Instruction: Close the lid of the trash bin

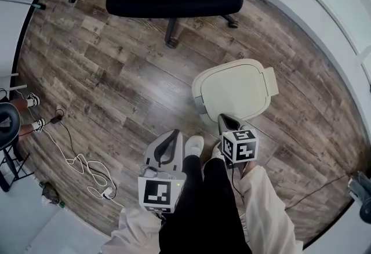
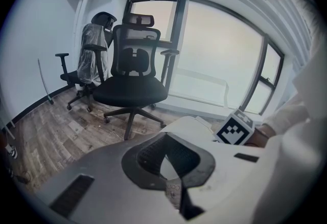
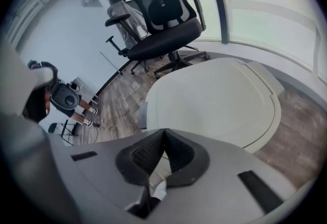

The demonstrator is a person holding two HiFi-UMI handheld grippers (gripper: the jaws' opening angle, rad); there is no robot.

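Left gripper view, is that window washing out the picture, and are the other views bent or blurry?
Left gripper view: the window is blown out to a pale glow, the office chair dark against it, the left claw soft up close. Right gripper view: even light, the trash bin lid clear, black vignette at the corners. Head view: the floor bowed by the lens.

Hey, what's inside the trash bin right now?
Only the cream lid shows, lying flat over the opening. Whatever is inside is covered, so the contents cannot be seen.
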